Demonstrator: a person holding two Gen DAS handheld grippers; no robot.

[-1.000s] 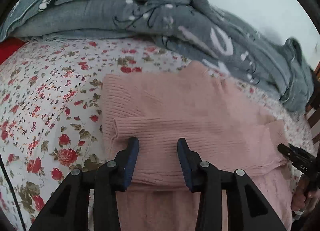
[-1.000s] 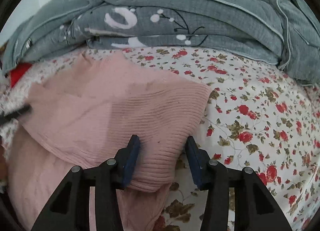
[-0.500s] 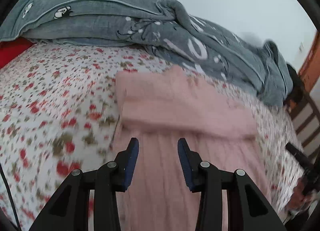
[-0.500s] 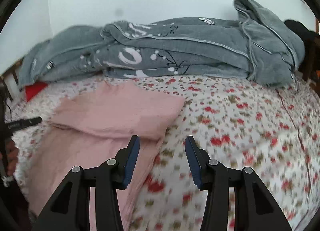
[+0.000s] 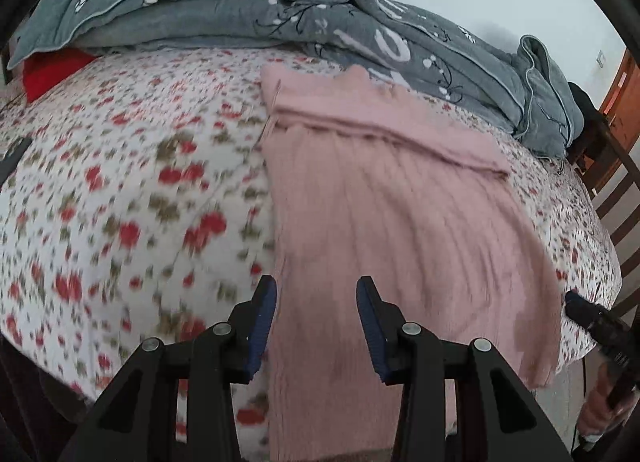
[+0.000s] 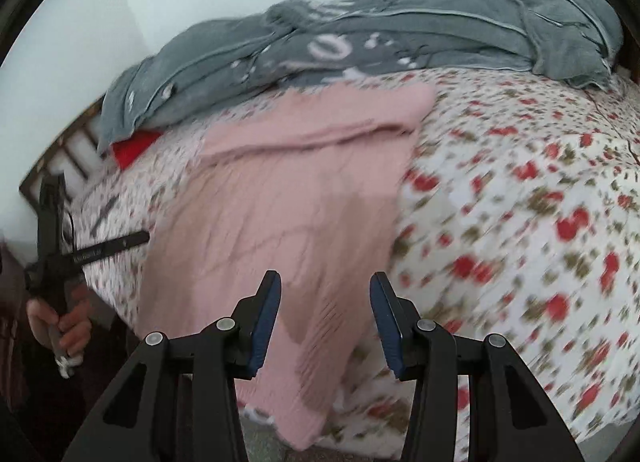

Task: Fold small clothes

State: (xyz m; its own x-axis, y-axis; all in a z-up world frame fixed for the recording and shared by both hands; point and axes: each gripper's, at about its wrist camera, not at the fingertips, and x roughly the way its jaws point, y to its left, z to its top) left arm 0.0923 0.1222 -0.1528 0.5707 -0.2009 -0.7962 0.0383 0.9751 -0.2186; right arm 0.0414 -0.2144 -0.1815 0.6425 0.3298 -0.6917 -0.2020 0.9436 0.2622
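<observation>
Left wrist view showed one pink sweater [image 5: 392,222] hanging over the bed's [image 5: 120,190] near edge, one grey quilt [image 5: 248,10] along its far edge. Both tongs, left gripper [image 5: 316,326] and right gripper [image 6: 324,322], stood open, gripping nothing.

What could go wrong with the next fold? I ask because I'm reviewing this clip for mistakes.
1. The pink ribbed knit sweater hangs its hem over the edge of the floral bedsheet, so it may slide off.
2. Both the left gripper and the right gripper have open, empty jaws; a shallow pinch might catch only one layer.
</observation>
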